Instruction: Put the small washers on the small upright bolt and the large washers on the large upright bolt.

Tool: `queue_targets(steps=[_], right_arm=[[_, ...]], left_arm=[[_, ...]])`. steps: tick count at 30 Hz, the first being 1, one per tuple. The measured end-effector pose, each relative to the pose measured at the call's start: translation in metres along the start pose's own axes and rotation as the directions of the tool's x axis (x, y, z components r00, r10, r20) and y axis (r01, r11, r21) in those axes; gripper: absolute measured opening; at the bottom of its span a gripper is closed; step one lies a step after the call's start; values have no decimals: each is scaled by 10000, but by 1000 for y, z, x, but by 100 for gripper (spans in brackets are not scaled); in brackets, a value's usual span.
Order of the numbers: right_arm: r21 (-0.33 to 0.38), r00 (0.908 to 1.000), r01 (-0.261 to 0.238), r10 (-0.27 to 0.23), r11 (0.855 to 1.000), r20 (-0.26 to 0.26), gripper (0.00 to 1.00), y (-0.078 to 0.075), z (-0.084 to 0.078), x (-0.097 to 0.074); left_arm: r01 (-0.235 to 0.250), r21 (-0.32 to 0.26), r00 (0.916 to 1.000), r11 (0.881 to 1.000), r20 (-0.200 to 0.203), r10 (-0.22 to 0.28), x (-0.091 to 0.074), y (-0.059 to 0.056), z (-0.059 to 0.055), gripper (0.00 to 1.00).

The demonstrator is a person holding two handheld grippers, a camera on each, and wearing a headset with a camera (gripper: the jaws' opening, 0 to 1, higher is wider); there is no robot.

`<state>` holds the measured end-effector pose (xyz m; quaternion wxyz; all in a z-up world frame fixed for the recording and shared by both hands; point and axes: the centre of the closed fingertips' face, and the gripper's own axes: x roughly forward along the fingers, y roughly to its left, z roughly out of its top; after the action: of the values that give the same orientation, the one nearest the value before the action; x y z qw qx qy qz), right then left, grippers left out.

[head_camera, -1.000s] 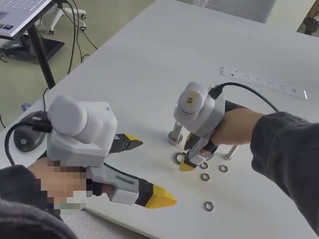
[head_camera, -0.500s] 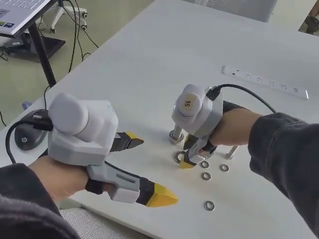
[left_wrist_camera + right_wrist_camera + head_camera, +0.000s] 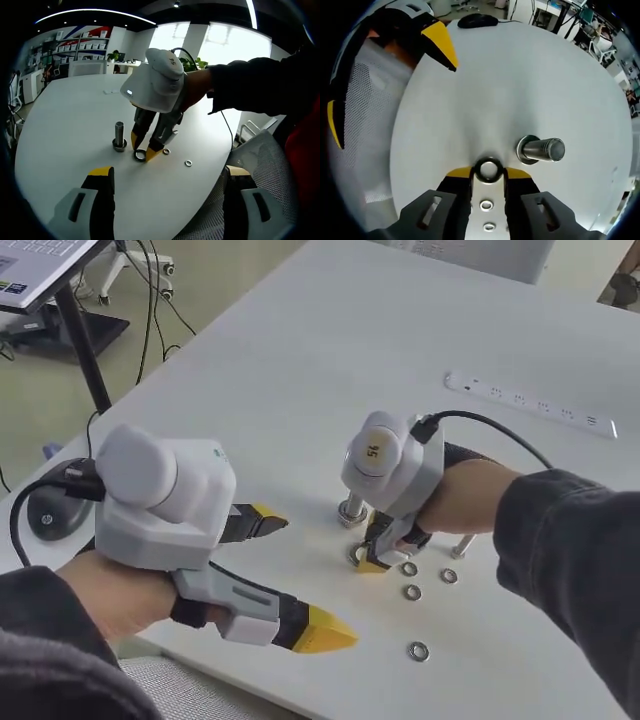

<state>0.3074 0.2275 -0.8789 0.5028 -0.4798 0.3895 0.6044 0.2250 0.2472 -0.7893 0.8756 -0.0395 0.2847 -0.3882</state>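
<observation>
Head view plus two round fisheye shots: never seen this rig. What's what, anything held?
No robot: a person holds two hand-held grippers. The head view comes from a headset camera. Each round view comes from a camera riding on one gripper, looking forward along it. On the white table stand a large bolt and a small bolt, with four small washers loose nearby. The right gripper has its fingers closed on a large washer lying on the table beside the large bolt. The left gripper hovers open.
</observation>
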Motion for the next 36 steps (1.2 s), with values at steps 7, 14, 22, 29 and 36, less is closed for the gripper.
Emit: queue_targets(steps=[7, 14, 22, 29, 36], right_arm=[[110, 10000, 11, -11, 9999, 53, 25, 0, 0, 0], [149, 9999, 36, -38, 9999, 101, 24, -1, 0, 0], [187, 9999, 14, -16, 9998, 125, 23, 0, 0, -1], [249, 9999, 21, -24, 9997, 117, 23, 0, -2, -3], [301, 9999, 60, -64, 9995, 114, 23, 0, -3, -8]], left_arm=[[3, -3, 10000, 10000, 24, -3, 0, 0, 1, 90], [15, 1, 10000, 10000, 33, -15, 0, 0, 1, 89], [25, -11, 10000, 10000, 19, -25, 1, -1, 1, 89], [57, 6, 10000, 10000, -6, -57, 1, -1, 0, 88], [63, 23, 10000, 10000, 8, -63, 1, -1, 1, 88]])
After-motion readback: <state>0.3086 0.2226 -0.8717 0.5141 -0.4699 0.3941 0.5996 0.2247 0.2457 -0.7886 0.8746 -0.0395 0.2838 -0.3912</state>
